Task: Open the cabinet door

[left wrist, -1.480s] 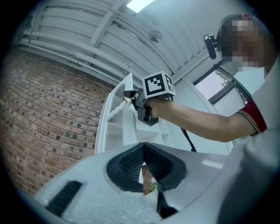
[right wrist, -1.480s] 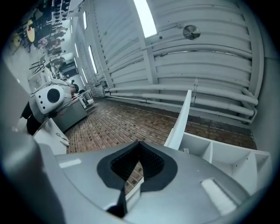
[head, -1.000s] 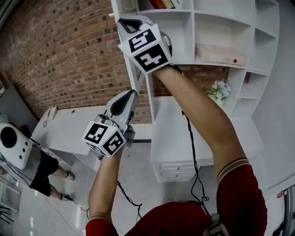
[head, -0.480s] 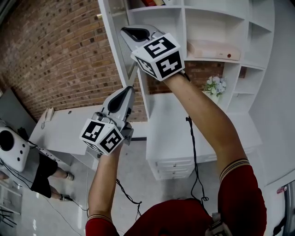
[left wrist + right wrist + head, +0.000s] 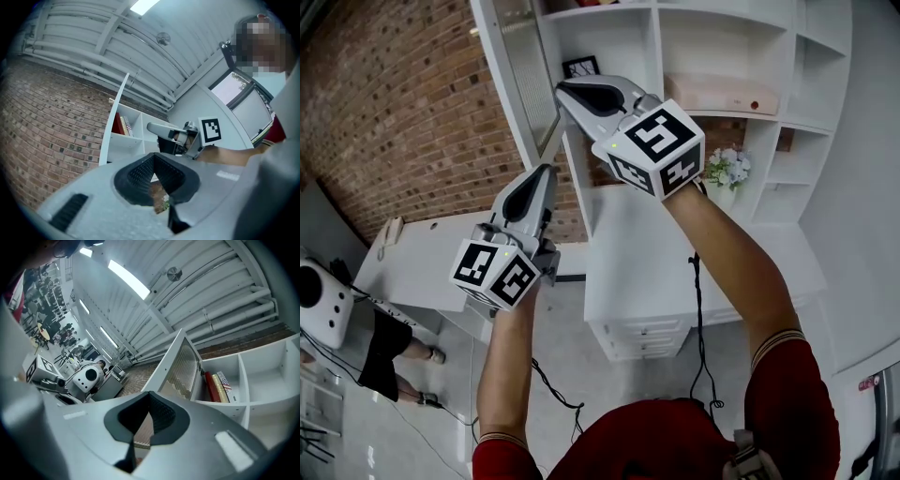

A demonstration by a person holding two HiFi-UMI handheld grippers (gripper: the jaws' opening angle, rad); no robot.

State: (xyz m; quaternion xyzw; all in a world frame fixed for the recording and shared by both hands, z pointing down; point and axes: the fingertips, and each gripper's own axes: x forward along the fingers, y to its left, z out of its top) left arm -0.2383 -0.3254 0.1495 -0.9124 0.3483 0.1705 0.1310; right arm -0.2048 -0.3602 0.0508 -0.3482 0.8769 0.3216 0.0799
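The white cabinet (image 5: 750,56) has a ribbed-glass door (image 5: 517,75) in a white frame, swung wide open to the left against the brick wall. My right gripper (image 5: 565,89) is shut and empty. It hangs in front of the open compartment, just right of the door's hinged side. In the right gripper view the door (image 5: 180,366) stands beyond the shut jaws of my right gripper (image 5: 140,427). My left gripper (image 5: 546,171) is lower and to the left, below the door's bottom edge, shut with nothing in it. In the left gripper view I see the door's edge (image 5: 115,122).
Red books (image 5: 213,387) stand in the opened compartment. A pink box (image 5: 712,94), a framed picture (image 5: 581,66) and a flower pot (image 5: 724,169) sit on the shelves. Below are a white desk (image 5: 422,253) and drawers (image 5: 647,337). A white device (image 5: 319,300) is at far left.
My right gripper has come down and to the right, away from the upper part of the door. The left gripper has shifted slightly left. More of the open door shows.
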